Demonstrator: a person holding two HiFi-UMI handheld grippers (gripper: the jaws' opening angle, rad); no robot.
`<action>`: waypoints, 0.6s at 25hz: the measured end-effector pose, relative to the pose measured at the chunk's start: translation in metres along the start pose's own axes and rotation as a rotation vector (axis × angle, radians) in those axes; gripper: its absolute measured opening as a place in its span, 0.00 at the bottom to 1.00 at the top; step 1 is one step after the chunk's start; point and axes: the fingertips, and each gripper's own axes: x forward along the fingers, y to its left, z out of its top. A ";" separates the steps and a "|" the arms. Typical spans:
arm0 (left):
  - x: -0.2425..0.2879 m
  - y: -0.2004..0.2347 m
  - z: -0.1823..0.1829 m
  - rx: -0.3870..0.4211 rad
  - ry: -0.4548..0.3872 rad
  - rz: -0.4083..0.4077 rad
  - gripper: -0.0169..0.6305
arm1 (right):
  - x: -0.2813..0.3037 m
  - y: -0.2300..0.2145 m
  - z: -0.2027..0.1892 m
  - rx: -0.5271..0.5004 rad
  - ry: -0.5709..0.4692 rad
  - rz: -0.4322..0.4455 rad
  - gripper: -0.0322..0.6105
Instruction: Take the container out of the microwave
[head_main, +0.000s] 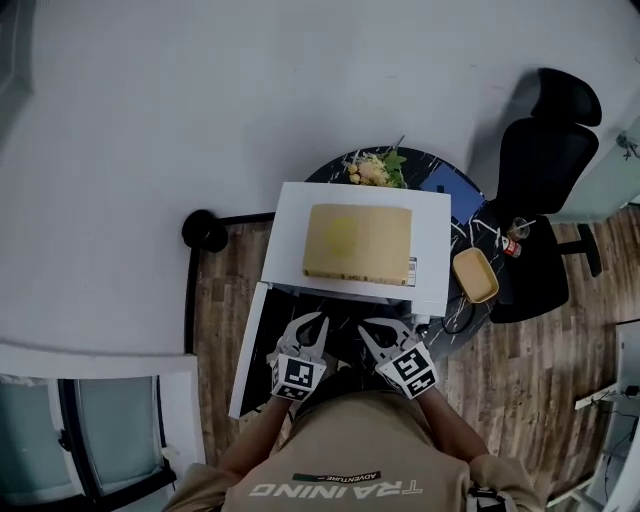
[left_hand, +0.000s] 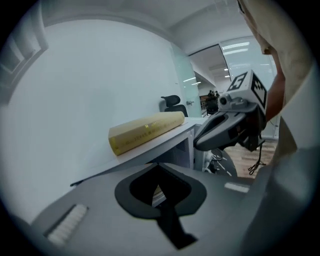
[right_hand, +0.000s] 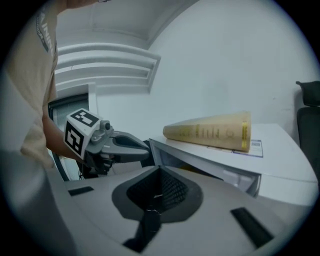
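Shows yellow container (head_main: 475, 275) lying on dark bench (head_main: 468, 235), just right of white microwave (head_main: 432, 230) with door (head_main: 246, 360) open. Finds left tongs (head_main: 318, 322) and right tongs (head_main: 368, 328) closed, empty, before the opening.

Head view steeply down, gripper views low, sharing microwave (head_main: 432, 245) top

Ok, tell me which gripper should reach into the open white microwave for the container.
Probably right. The left gripper sits close beside the white microwave's swung-open door; the right gripper faces the opening with free room. Both pairs of jaws are shut; the container isn't visible.
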 end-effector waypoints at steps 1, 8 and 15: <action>0.006 0.001 -0.003 0.036 0.010 -0.011 0.04 | -0.001 0.001 0.002 0.006 -0.006 -0.012 0.06; 0.061 -0.001 -0.036 0.440 0.156 -0.093 0.04 | -0.009 -0.005 0.000 0.045 -0.008 -0.087 0.06; 0.104 -0.012 -0.068 0.789 0.271 -0.174 0.05 | -0.019 -0.012 -0.022 0.107 0.028 -0.135 0.06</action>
